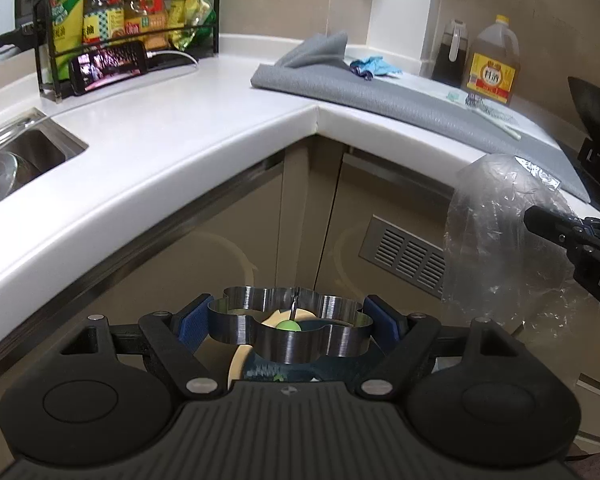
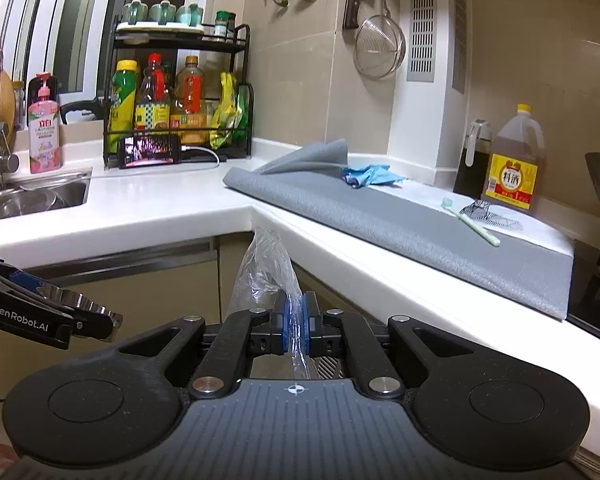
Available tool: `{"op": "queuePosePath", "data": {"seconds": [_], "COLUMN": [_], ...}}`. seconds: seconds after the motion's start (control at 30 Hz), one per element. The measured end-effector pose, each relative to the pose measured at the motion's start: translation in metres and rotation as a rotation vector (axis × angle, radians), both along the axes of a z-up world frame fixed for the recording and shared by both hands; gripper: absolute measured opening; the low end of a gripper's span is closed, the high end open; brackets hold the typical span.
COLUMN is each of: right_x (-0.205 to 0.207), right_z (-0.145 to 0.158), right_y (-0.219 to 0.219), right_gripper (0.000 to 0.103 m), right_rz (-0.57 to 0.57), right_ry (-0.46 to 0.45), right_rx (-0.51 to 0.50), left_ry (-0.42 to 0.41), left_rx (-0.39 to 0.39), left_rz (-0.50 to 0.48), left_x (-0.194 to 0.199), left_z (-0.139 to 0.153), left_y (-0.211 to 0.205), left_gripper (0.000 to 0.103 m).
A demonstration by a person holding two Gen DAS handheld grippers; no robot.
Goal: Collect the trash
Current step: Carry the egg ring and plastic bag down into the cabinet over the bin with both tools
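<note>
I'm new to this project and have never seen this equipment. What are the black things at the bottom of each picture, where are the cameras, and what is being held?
Each picture comes from a camera mounted on a hand-held gripper, looking forward along its two fingers.

The left gripper, seen in the left wrist view, is closed on a shiny metal flower-shaped ring. The right gripper, in the right wrist view, pinches a clear plastic bag.

Ahead is a white kitchen counter with a grey mat. On the mat lie a crumpled blue glove, a pale green toothbrush and a small crumpled wrapper, likely the trash.
</note>
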State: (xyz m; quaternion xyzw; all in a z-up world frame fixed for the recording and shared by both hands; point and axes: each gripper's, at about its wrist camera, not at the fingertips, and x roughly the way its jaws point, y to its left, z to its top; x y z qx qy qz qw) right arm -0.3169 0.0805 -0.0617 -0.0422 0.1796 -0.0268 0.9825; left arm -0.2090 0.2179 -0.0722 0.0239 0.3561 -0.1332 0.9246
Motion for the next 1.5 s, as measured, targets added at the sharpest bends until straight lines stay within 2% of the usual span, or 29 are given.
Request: {"op": "queuePosePath", "data": {"seconds": [0.47,0.77,1.0,1.5], "right_x": [0.031,0.055,0.080,0.126], "right_z": [-0.028,-0.057,-0.090,-0.141], "right_y": [0.000,0.008,0.014,0.015], "right_gripper": [0.007,0.007,0.007,0.007], "right_rz": [0.002,0.023,0.017,-0.018], "right_ry": [0.115,0.202,0.294,0.441], "right_rx": [0.002,-0.009,-0.009,0.000], "left_ry": [0.086,0.132,0.181,0.330], "left_rx": [0.035,0.051,0.073,0.098], "left_rz": [-0.019,-0.023,-0.021,-0.009], "left_x": [0.029,0.043,0.060,0.098], "left_z": [-0.030,-0.053,-0.079,-0.139], "left_y": [-0.019,-0.026,-0.032,-0.039], "left_gripper": [0.085,0.085,0.085,0.085]}}
